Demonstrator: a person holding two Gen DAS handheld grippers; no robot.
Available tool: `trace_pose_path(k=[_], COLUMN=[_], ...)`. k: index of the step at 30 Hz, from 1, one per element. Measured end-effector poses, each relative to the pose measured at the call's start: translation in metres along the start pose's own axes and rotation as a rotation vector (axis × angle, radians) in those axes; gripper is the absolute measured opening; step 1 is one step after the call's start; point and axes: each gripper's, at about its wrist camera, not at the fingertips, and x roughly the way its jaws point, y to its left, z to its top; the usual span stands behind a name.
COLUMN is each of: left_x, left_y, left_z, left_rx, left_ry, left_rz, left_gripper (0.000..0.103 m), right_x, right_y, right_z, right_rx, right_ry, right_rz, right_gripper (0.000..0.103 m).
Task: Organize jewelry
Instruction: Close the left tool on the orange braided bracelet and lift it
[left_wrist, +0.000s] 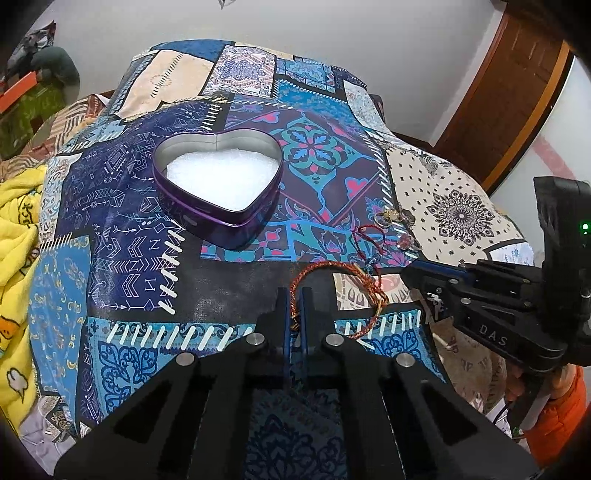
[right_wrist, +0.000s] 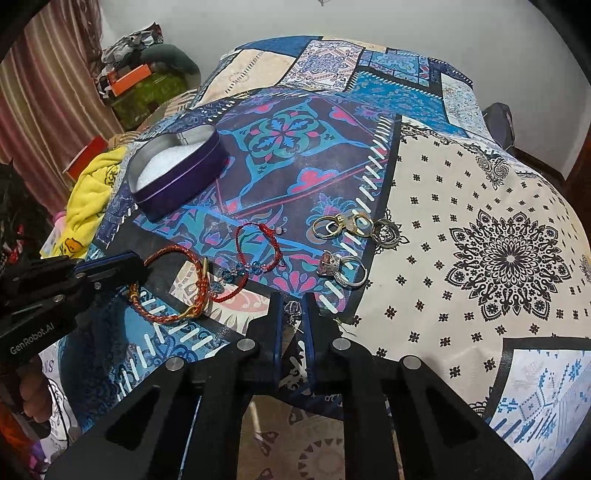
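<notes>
Pinching down now, your left gripper (left_wrist: 294, 295) has its jaws nearly together on the near edge of the braided orange bracelet (left_wrist: 334, 291), the cord running right between the blue pads, and the loop trails off to the right across the patchwork cloth (left_wrist: 110, 206). Your right gripper (right_wrist: 293, 310) has also drawn close around something small and silvery-blue, looks like an earring (right_wrist: 293, 308), though it's too tiny to say the pads are truly biting it. Just beyond lie the red cord bracelet (right_wrist: 258, 245), the blue bead piece (right_wrist: 236, 271), the pink stone ring (right_wrist: 341, 267) and a cluster of gold rings (right_wrist: 354, 227), all still on the cloth. Further back sits the heart tin (left_wrist: 218, 184), open, white padding showing, nothing in it yet that I can see. Watch out: you've only got a thin strand of that bracelet, so a quick lift could let it slide out. Its far end lies right beside the red cord and beads, and it could snag and drag them. The soft cloth may bunch under the tips too, and your two grippers are near each other, so swing wide.
</notes>
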Motion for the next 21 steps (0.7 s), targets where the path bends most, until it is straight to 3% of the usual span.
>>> trace_pose_path(k=[10,16,21], left_x=[-0.027,-0.022,-0.008], left_y=[-0.001,0.0,-0.004], left_z=[0.004,0.008,0.002], left_rx=[0.015,-0.002,0.009], left_ry=[-0.063,-0.002,0.04], left_rz=[0.012,-0.015,0.004], left_gripper=[0.0,0.006,0.008], right_x=[-0.031,-0.05,-0.056], right_y=[0.003,0.005,0.004], right_z=[0.01,0.012,0.008], right_rx=[0.008,0.014,0.02], right_ry=[-0.078,-0.128,-0.135], right_rz=[-0.011,-0.027,-0.036], right_gripper=[0.009,0.009,0.009])
